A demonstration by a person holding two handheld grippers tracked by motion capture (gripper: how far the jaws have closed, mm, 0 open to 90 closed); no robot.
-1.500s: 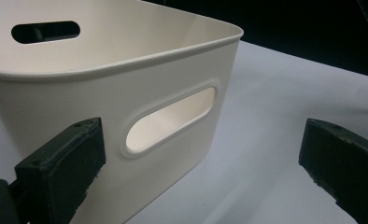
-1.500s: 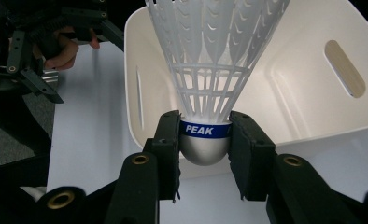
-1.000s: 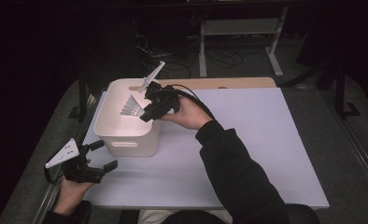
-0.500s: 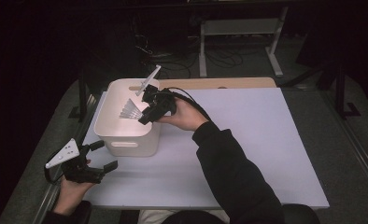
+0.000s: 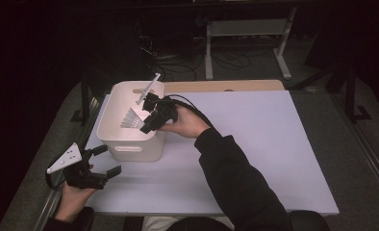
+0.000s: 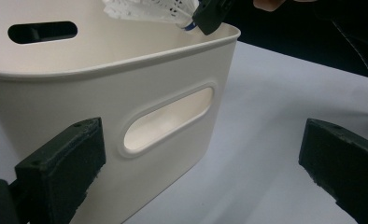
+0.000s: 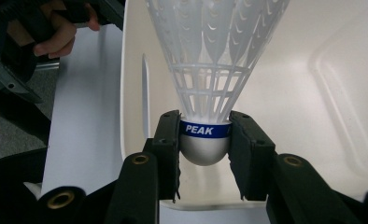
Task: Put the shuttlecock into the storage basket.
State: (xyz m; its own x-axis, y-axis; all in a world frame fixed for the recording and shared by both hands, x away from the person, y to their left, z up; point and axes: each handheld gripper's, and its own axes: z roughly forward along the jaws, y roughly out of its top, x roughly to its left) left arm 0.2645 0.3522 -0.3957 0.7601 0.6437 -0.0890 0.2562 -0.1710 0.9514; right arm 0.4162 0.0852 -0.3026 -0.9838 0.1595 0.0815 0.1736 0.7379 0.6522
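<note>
White-topped table with one bin on it

The flat rectangular table point(image 5: 255, 144) has a pale, matte white top with a strip of bare light wood showing along its 12 o'clock edge. Directly on it, toward 10 o'clock, stands a cream plastic storage bin point(image 5: 130, 144) with rounded corners and oval handle slots cut in its walls; it sits upright, its base flat on the white surface, close to the table's 9 o'clock edge.
</note>
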